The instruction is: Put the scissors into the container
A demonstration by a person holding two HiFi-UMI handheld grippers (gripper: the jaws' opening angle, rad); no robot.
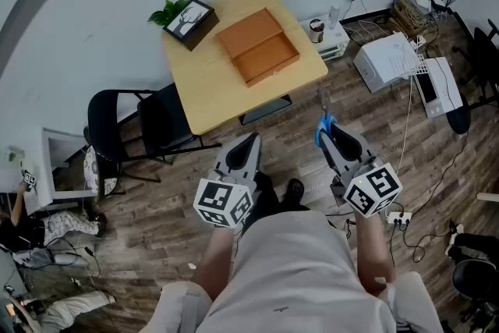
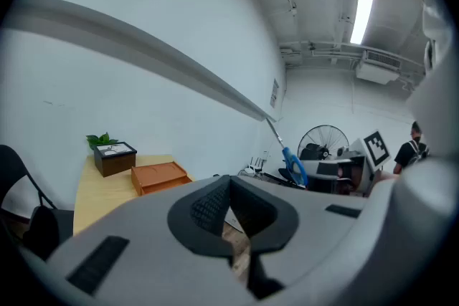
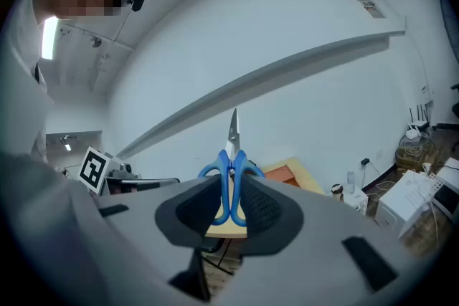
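My right gripper [image 1: 327, 140] is shut on the blue-handled scissors [image 1: 323, 123], held above the wood floor short of the table's near edge. In the right gripper view the scissors [image 3: 232, 158] stand upright between the pads, blades pointing up. The open orange container [image 1: 258, 46] lies on the light wooden table [image 1: 204, 86], ahead and to the left of the scissors. My left gripper [image 1: 248, 148] is shut with nothing in it, beside the right one. The left gripper view shows the container [image 2: 159, 176] on the table and the scissors [image 2: 292, 165] off to the right.
A black box [image 1: 191, 21] with a green plant stands at the table's far left corner. Black chairs [image 1: 129, 129] stand left of the table. White appliances [image 1: 390, 60], a small white unit [image 1: 327, 37] and cables lie on the floor to the right.
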